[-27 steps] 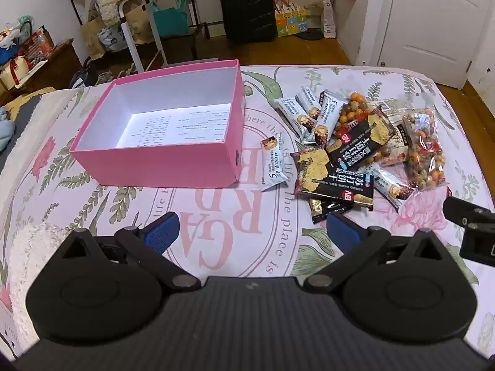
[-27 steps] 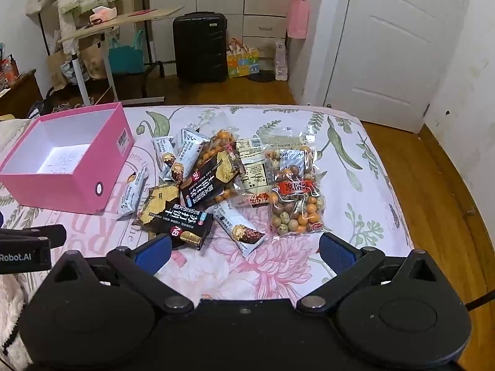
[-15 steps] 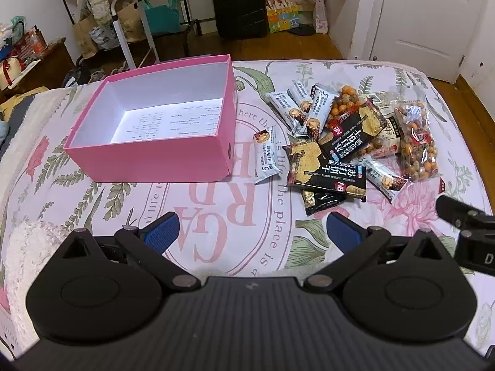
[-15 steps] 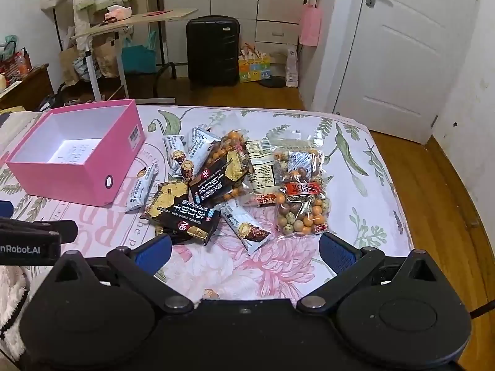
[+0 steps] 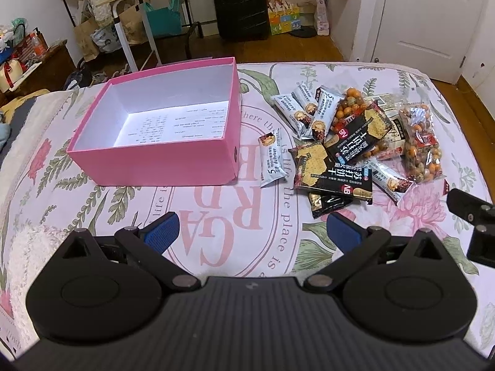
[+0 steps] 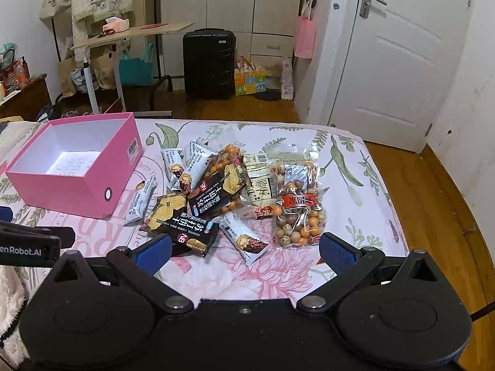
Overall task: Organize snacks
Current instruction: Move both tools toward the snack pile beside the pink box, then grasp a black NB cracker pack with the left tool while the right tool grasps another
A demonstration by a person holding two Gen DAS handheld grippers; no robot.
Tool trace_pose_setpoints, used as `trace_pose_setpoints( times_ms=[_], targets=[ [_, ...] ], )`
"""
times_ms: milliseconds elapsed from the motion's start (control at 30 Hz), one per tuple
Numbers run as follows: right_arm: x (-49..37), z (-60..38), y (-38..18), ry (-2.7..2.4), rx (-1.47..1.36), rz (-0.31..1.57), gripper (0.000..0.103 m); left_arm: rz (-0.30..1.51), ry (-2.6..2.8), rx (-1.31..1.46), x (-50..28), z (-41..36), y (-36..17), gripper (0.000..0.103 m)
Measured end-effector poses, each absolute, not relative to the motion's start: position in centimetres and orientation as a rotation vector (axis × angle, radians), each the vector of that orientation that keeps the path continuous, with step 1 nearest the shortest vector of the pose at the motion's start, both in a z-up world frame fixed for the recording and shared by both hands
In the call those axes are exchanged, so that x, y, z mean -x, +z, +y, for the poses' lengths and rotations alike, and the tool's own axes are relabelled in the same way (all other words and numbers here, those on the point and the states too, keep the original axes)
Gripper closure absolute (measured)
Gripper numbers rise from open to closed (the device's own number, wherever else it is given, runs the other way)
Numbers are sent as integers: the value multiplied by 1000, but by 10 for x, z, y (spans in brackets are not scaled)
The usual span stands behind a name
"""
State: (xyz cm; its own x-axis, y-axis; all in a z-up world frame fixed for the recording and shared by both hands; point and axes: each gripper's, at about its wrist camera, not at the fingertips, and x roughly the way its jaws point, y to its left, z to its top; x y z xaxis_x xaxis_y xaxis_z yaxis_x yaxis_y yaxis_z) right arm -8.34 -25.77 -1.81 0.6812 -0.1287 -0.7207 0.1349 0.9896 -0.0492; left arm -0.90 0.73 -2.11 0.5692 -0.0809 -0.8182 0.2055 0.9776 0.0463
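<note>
An empty pink box [image 5: 161, 160] [image 6: 62, 191] with a white inside stands on the flowered bedspread, left of a heap of snack packets. The heap holds black cracker packs [image 5: 334, 173] [image 6: 182, 225], white bar wrappers [image 5: 272, 160] [image 6: 244, 239] and clear bags of coated nuts [image 5: 420, 142] [image 6: 298, 204]. My left gripper [image 5: 252, 230] hovers open above the bedspread in front of the box and heap, nothing between its blue pads. My right gripper [image 6: 244, 252] hangs open just short of the heap, with one white bar wrapper lying beyond the gap.
The bed's right edge [image 6: 393, 216] drops to a wooden floor [image 6: 439, 204]. Beyond the bed stand a black suitcase [image 6: 208, 61], a folding table [image 6: 130, 35], bags and a white door [image 6: 393, 61]. A fluffy white blanket [image 5: 27, 247] lies at the near left.
Both grippers have tilted or drawn back slightly, so the box and snacks sit lower in both views. Both stay wide open; nothing on the bed has moved.
</note>
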Motion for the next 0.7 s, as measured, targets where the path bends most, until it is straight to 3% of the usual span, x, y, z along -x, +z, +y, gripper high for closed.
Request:
trace_pose_setpoints(
  times_ms=[133, 333, 433, 700],
  targets=[
    [84, -262, -24, -107, -35, 757, 0, 947, -199, -98, 2, 11, -22, 0],
    [77, -267, -41, 58, -9, 516, 0, 932, -216, -91, -28, 22, -37, 2],
    [54, -277, -55, 117, -129, 602, 2, 898, -234, -139, -45, 19, -54, 3],
    [12, -291, -136, 113, -432, 885, 22, 949, -364, -111, -92, -9, -103, 8]
  ],
)
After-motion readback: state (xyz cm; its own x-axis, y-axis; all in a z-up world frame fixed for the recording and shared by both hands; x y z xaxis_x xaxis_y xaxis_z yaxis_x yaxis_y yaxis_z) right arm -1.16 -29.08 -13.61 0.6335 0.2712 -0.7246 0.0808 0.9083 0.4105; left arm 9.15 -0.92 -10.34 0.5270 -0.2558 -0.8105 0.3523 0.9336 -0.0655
